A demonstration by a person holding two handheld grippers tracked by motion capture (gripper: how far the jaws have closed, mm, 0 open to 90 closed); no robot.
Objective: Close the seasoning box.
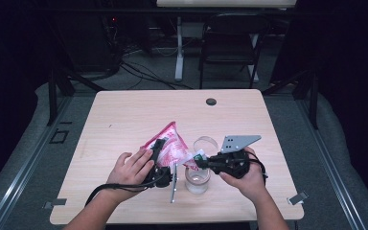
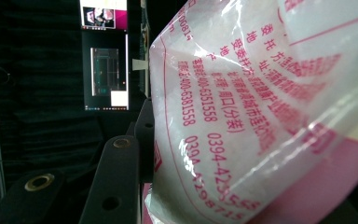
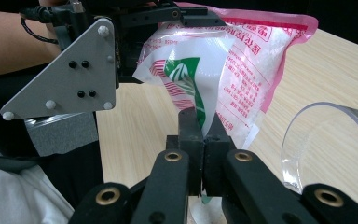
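Lower centre of the high view: a clear jar point(image 1: 197, 180) stands on the table point(image 1: 124, 115) between the two hands. Just above it, the right gripper point(image 1: 202, 164) has its jaws pinched together on a corner of the pink-and-white bag point(image 1: 170, 143), while the left gripper point(image 1: 159, 146) clamps the bag's body partway closed. Farther right lies a clear lid point(image 1: 205, 143). Risk: the thin corner may slip or tear unevenly, and the white granules could spill beside the jar.

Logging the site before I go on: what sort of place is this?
Probably a lab or recording workspace, not a kitchen: a bare wooden table ringed by dark curtains, cables across the floor, a folding chair and a lit monitor behind.
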